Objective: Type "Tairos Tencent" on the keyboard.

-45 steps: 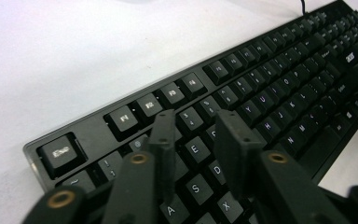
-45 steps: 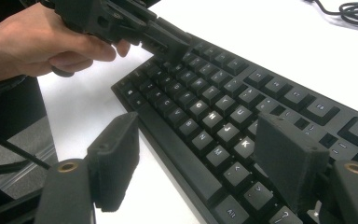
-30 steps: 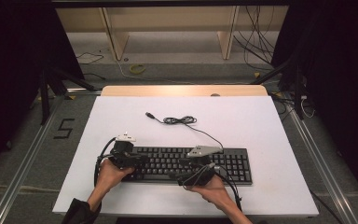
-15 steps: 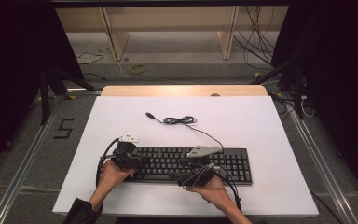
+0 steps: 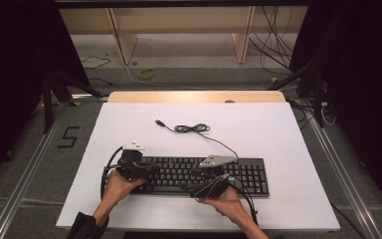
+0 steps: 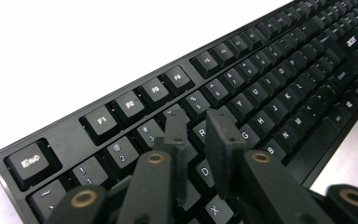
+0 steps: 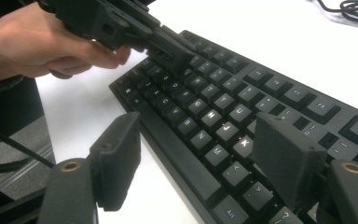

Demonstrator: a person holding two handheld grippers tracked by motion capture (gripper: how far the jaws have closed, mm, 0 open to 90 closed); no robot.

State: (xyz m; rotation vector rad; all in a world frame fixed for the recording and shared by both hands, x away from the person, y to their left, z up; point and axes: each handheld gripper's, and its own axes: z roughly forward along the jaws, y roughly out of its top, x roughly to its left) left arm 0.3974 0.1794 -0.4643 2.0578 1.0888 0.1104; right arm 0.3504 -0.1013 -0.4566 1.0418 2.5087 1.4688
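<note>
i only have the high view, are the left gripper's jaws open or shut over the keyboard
observer: Open a little. The left gripper shows a narrow gap with nothing in it, and its jaws have just been opening.
operator: which keys is it over
observer: Its tips are above the keyboard near the R key, just below the number row.
operator: and the right one
observer: The right gripper is wide open. One jaw is off the keyboard's front edge over the table, and the other is above the keys near K.
</note>
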